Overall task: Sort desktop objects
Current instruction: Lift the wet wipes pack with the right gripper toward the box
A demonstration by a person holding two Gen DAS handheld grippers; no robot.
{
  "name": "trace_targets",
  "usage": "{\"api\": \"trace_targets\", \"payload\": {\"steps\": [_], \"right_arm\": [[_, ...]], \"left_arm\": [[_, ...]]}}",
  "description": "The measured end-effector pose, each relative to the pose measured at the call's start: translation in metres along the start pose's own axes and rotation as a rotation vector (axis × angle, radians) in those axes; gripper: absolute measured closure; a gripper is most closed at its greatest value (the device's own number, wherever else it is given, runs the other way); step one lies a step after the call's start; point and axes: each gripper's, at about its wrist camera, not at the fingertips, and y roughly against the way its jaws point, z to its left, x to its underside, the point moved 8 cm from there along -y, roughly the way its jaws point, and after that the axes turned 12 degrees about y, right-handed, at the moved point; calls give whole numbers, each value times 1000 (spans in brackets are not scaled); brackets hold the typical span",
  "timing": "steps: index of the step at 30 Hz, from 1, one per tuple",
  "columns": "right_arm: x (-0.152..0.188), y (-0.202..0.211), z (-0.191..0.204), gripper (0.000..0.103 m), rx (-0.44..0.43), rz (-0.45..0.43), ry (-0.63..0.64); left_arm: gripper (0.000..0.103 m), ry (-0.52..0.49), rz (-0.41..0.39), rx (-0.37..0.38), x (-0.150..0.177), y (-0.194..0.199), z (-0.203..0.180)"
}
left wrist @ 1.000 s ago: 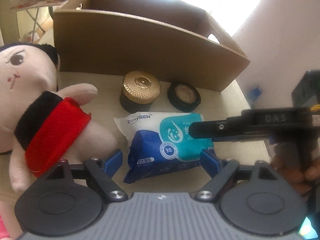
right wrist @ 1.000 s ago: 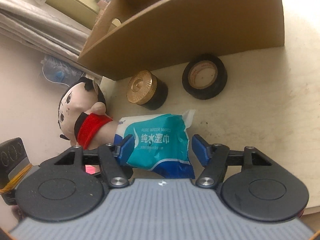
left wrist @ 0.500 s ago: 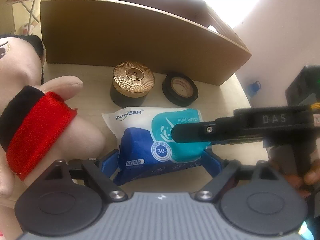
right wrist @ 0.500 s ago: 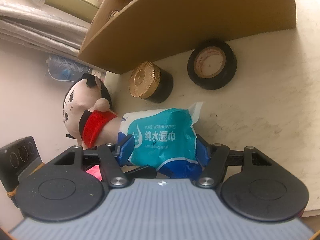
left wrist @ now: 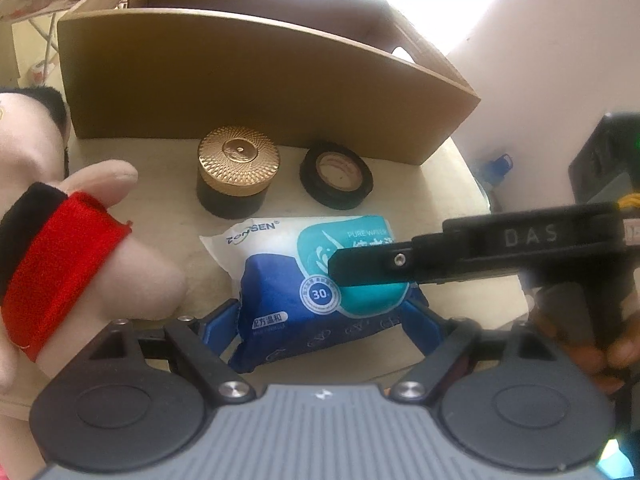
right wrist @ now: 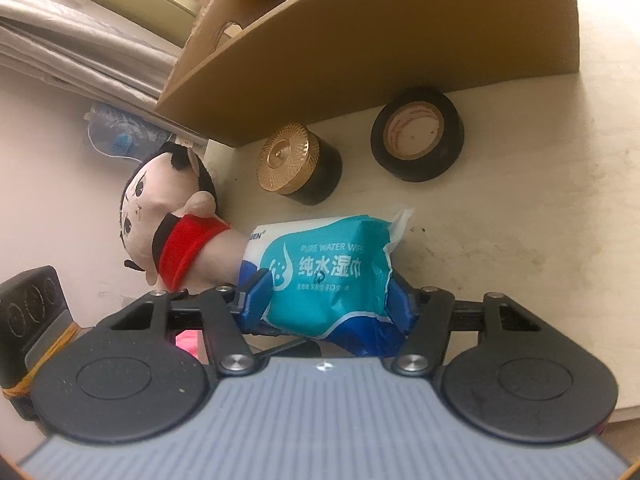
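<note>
Left of both tongs: plush doll (left wrist: 60,248), lying on the worktop (right wrist: 540,220), untouched. Ahead, gold-lidded jar (left wrist: 236,176) and black tape roll (left wrist: 338,178), parked by the cardboard box (left wrist: 248,80), probably the sorting bin. Between: wet-wipes pack (left wrist: 320,284). Left tongs (left wrist: 324,332) spread around its near end, contact unclear. Right tongs (right wrist: 328,304) pinched on its middle, likely for lifting boxward.

Wet-wipes pack (left wrist: 320,276): "ZONSEN" at white end, "PURE WATER" on teal panel, "30" in round badge, "纯水湿巾" lrg chars. Right gripper (left wrist: 340,268) arm over pack: "DAS".
</note>
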Motion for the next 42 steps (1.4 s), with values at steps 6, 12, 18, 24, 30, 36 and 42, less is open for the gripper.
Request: {"api": "trace_targets", "payload": {"steps": [6, 12, 18, 24, 30, 36, 42], "right_arm": [[2, 5, 0, 45, 7, -10, 0], [2, 10, 0, 46, 13, -18, 7], [5, 8, -10, 45, 18, -23, -23], [5, 6, -18, 41, 3, -25, -71], [5, 2, -23, 33, -9, -15, -98], [5, -3, -21, 27, -28, 0, -100], [7, -13, -20, 22, -63, 37, -124]], "left_arm": [[16, -27, -16, 4, 0, 5, -7], [16, -47, -31, 14, 0, 8, -12], [14, -13, -1, 27, 3, 0, -6], [9, 25, 11, 59, 2, -1, -5], [2, 55, -1, 78, 2, 12, 1], [0, 61, 16, 58, 5, 9, 14], [0, 71, 39, 82, -1, -6, 13]]}}
